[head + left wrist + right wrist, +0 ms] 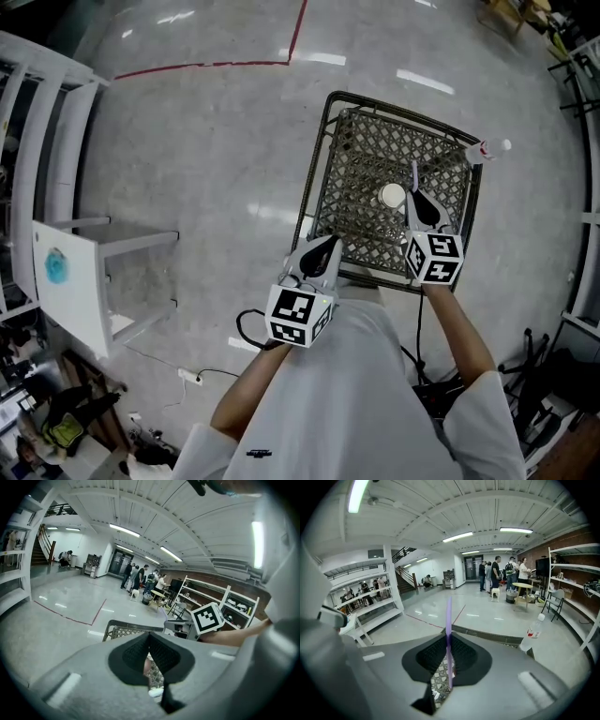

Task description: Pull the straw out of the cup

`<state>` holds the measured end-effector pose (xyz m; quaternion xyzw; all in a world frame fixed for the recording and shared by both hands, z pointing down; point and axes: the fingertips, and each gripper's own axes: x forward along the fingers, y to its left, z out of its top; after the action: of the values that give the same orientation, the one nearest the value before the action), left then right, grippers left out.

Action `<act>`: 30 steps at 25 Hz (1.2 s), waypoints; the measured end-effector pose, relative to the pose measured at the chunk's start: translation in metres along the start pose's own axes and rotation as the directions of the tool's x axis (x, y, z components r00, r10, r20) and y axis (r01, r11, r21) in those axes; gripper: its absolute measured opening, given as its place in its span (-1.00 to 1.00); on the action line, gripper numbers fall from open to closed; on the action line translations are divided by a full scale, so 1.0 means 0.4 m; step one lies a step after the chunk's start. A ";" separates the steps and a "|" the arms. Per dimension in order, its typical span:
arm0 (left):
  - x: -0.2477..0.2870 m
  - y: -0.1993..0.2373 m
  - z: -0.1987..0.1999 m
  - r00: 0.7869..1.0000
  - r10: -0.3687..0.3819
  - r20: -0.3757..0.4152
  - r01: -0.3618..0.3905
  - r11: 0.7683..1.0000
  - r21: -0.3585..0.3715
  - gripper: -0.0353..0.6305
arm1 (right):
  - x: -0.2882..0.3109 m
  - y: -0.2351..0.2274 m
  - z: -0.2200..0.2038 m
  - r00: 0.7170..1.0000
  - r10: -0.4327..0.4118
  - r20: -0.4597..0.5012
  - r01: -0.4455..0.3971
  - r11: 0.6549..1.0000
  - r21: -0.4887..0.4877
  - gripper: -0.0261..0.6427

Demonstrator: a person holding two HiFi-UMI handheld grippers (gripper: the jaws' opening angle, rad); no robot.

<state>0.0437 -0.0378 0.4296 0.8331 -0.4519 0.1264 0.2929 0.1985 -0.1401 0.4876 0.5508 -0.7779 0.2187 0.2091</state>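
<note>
The thin lilac plastic straw (pixel 448 616) is pinched between the closed jaws of the right gripper (pixel 419 201). Its long axis is held upright, and its lower tip is seen hanging free over the dark wire-mesh tabletop (pixel 356 159). The small round white cup (pixel 393 196) is seen standing on the mesh, just left of that gripper and below it. The left gripper (pixel 317 258) is held at the table's near edge, apart from the cup, jaws together on nothing visible. Smooth and slender, the straw is judged easily bent.
</note>
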 end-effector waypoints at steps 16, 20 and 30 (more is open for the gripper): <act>-0.160 0.005 0.048 0.995 -0.039 0.093 0.037 0.999 0.025 -0.90 | -0.279 0.222 0.179 0.975 0.137 0.174 -0.129 0.990 -0.057 -0.83; -0.212 0.002 0.081 0.989 -0.044 0.141 0.040 0.999 0.036 -0.90 | -0.326 0.278 0.205 0.965 0.159 0.206 -0.146 0.986 -0.078 -0.83; -0.299 0.016 0.094 0.980 -0.077 0.184 0.068 0.996 0.057 -0.90 | -0.405 0.429 0.201 0.944 0.191 0.268 -0.165 0.980 -0.115 -0.83</act>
<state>-0.0305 0.0181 0.3451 0.8643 -0.4432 0.0486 0.2329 0.0786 -0.0110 0.3115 0.4935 -0.8551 0.1218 0.1020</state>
